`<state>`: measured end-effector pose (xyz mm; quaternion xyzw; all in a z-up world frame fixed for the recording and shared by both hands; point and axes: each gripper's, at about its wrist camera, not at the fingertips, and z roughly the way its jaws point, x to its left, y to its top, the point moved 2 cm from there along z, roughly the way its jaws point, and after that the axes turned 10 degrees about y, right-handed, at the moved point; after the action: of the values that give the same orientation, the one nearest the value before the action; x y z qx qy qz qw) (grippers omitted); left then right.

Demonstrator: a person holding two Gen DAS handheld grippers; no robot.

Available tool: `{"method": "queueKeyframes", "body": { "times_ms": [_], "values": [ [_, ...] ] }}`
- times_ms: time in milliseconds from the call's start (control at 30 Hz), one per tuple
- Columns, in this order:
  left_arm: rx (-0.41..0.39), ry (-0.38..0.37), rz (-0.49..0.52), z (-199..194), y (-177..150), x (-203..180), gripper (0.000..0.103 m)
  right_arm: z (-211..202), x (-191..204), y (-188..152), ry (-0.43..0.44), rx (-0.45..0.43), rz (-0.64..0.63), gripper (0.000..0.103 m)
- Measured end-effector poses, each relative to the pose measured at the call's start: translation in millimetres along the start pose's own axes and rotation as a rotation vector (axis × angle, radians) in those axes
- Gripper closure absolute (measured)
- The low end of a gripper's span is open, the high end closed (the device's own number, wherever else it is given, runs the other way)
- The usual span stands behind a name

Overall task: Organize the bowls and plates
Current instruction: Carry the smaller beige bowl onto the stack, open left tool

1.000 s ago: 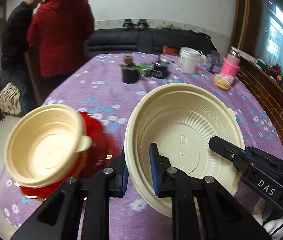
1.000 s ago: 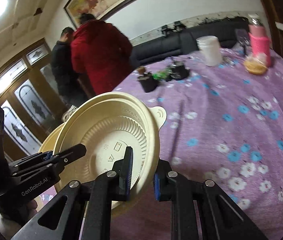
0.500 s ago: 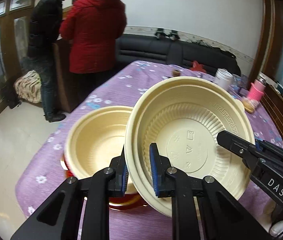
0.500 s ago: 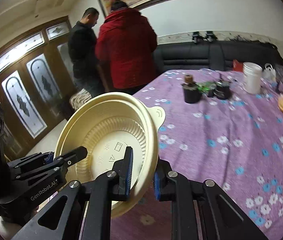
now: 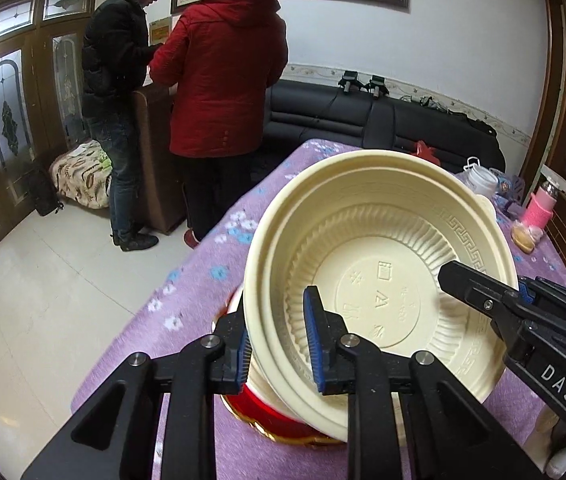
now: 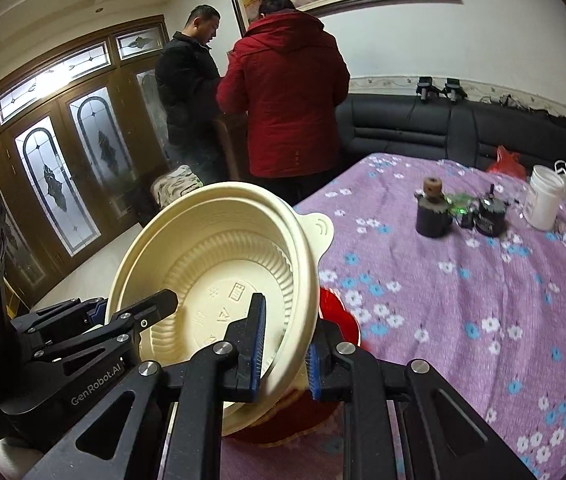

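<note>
- Left wrist view: my left gripper point(image 5: 277, 336) has the near rim of the cream bowl point(image 5: 379, 272) between its jaws, one pad outside the wall and one inside. The gap is narrow and the jaws are opening.
- The bowl hangs tilted over the near-left corner of the tabletop point(image 5: 203, 280), right above a red dish point(image 5: 267, 412) with a gold edge. I can't tell if it already rests on the dish.
- Judgement: this is the stacking step, so level the bowl first. Centre it over the red dish and let it seat before either side lets go fully.
- Risk: it sits close to the tabletop edge. A lopsided release could tip it off toward the floor.
- Bowl looks: thin moulded plastic, ribbed inner wall, key-pattern band on the rim, embossed marks in the base. It probably flexes under a pinch.
- Right wrist view: my right gripper point(image 6: 283, 352) is clamped narrow on the opposite rim, wall between the pads, holding the bowl.
- A small tab handle shows on the far rim. Red shows under the bowl on the right side.
- The rim looks double from the left. I can't tell if a second bowl is nested below.
</note>
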<state>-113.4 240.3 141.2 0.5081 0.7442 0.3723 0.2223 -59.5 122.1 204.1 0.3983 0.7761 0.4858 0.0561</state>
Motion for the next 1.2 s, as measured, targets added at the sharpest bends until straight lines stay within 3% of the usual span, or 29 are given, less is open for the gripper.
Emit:
{"method": "queueKeyframes", "body": {
  "times_ms": [133, 333, 800, 867, 933, 967, 1067, 1200],
  "values": [
    [0.011, 0.036, 0.004, 14, 5, 3, 0.081, 11, -1, 8, 0.005, 0.014, 0.003, 0.083],
    [0.076, 0.047, 0.017, 37, -10, 1, 0.081, 34, -12, -8, -0.001, 0.071, 0.047, 0.083],
    [0.042, 0.102, 0.029, 36, -13, -3, 0.077, 48, -20, -22, 0.03, 0.105, 0.069, 0.082],
    [0.044, 0.108, 0.025, 36, -14, -2, 0.07, 50, -19, -23, 0.031, 0.111, 0.067, 0.082],
    [0.039, 0.112, 0.007, 34, -13, 2, 0.042, 52, -19, -23, 0.026, 0.114, 0.063, 0.081],
    [0.031, 0.112, -0.002, 32, -13, 5, 0.038, 53, -18, -24, 0.019, 0.115, 0.058, 0.081],
    [-0.003, 0.116, -0.032, 22, -11, 15, 0.033, 56, -16, -23, 0.01, 0.115, 0.049, 0.08],
    [-0.004, 0.106, -0.07, 17, -11, 28, 0.03, 58, -9, -24, -0.015, 0.105, 0.004, 0.058]
  ]
}}
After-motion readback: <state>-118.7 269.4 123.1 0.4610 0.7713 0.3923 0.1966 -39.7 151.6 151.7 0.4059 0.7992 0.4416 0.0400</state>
